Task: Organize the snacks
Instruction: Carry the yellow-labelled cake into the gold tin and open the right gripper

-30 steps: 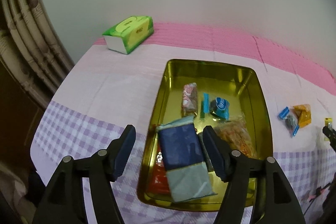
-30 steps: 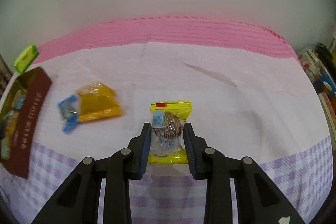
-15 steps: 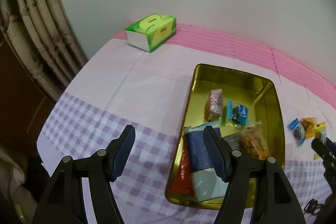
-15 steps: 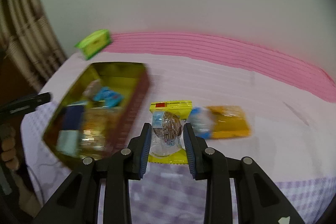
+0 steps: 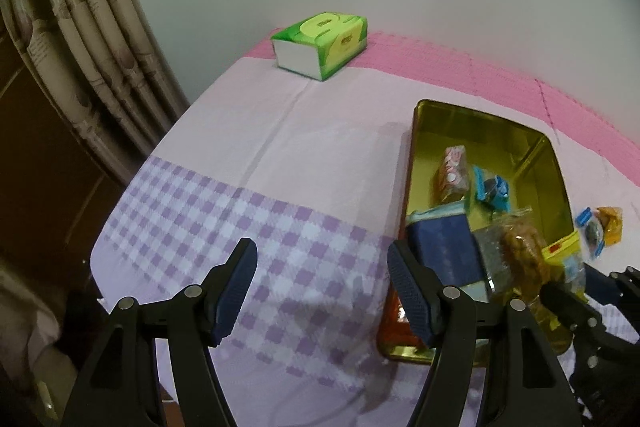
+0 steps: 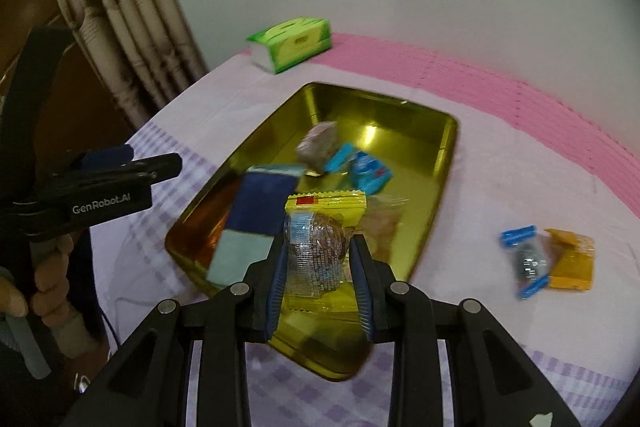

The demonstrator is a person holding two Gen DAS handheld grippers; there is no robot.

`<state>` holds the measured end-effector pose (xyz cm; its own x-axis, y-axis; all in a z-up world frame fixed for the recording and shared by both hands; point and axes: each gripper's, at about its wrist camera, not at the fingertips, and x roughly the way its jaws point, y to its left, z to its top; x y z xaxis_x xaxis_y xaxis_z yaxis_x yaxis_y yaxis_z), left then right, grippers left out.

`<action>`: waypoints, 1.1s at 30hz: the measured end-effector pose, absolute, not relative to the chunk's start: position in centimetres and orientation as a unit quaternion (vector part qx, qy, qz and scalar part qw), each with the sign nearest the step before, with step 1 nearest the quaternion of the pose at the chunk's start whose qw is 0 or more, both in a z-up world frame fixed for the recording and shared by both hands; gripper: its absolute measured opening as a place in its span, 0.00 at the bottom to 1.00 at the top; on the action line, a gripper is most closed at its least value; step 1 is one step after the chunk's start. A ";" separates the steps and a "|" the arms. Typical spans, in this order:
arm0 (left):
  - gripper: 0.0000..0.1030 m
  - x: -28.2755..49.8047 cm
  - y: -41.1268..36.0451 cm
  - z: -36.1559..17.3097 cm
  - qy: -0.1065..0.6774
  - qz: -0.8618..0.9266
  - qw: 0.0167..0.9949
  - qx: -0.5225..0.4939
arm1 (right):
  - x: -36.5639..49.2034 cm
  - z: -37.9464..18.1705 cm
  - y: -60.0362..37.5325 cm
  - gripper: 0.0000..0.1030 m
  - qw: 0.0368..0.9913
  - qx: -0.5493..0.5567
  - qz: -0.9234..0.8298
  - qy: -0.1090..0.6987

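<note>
Yellow wrapper crinkled between its pads, the right gripper (image 6: 318, 281) is closed on a snack (image 6: 320, 247) and holds it above the near part of the gold tin (image 6: 446, 163), which sits on the cloth (image 5: 280, 155). The left gripper (image 5: 320, 291) hangs wide open over the checked part of the cloth, just left of the tin, holding nothing. Judging from this, the drop is what remains, and the tin's near half is crowded: a navy box (image 6: 260, 207) lies there beside a clear bag (image 6: 384, 223), so the snack could land on top of them and slide toward the rim, or catch on a pad if the jaws open too little. Releasing from too high risks a bounce off the slick metal. Farther back lie a pink pack (image 6: 320, 143) and a blue pack (image 6: 368, 173), with bare floor behind them that looks the safer landing. Outside the tin, to the right, a blue candy (image 6: 526, 257) and an orange pack (image 6: 572, 259) lie touching on the cloth, not yet collected. A green tissue box (image 5: 320, 45) stands by the wall, well apart.
</note>
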<state>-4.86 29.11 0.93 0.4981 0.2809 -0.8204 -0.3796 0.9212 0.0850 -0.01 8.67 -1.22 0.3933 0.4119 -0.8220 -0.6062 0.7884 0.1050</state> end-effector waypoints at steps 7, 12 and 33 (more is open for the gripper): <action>0.67 -4.8 29.4 0.7 0.467 0.188 0.862 -0.060 | -0.1 -2.7 10.1 0.28 0.818 -0.119 0.307 0.472; 0.67 -4.9 29.1 0.7 0.466 0.186 0.863 -0.057 | 0.1 -3.1 9.9 0.28 0.819 -0.130 0.303 0.470; 0.69 -4.9 29.6 0.5 0.469 0.193 0.859 -0.068 | 0.4 -2.8 9.7 0.31 0.823 -0.116 0.305 0.465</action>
